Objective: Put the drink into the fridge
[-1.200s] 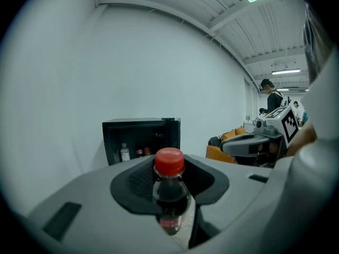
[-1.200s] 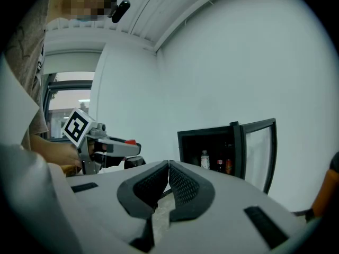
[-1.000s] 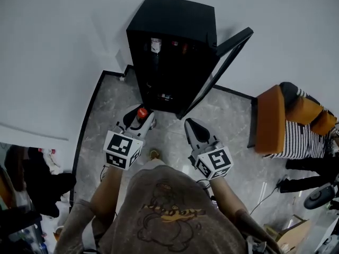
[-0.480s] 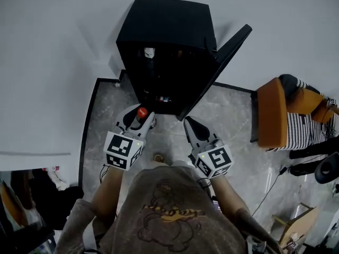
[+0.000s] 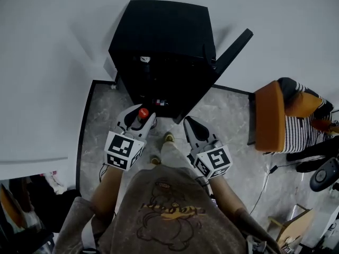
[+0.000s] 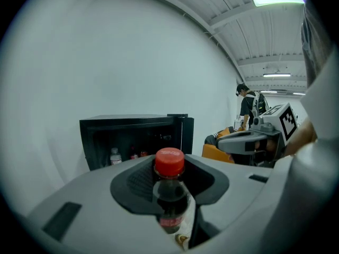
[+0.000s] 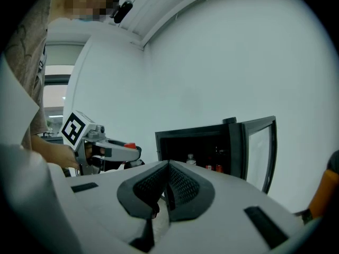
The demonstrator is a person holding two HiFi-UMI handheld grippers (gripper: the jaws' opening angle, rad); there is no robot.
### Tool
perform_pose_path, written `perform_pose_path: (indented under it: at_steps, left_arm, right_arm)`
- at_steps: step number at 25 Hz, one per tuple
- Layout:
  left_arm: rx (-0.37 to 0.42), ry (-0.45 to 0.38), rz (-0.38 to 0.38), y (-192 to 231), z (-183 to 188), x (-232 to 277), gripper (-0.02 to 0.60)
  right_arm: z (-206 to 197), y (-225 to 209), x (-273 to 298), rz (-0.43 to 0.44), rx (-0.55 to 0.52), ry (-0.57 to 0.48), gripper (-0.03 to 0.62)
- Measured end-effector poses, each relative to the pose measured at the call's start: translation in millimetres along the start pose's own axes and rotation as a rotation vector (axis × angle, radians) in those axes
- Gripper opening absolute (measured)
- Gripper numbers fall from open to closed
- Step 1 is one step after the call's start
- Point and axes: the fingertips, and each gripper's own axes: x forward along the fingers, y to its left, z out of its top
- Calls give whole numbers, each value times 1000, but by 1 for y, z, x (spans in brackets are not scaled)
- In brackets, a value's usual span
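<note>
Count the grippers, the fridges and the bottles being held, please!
Grippers: 2, the left gripper and the right gripper
Fridges: 1, the fridge, door open
Held bottles: 1, the bottle, in the left jaws
Total: 4
</note>
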Motion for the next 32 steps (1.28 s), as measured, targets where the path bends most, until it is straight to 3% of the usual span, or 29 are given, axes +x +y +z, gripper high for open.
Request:
perform_pose_path:
  at_steps: [19, 32]
  left_arm:
    - [-12, 10, 14, 30, 5, 71, 146]
    - [19, -8, 5, 50, 2, 127, 146]
  right_arm:
    - [12, -38, 56, 79, -19, 25, 18]
    - [12, -50, 58, 58, -33, 22, 18]
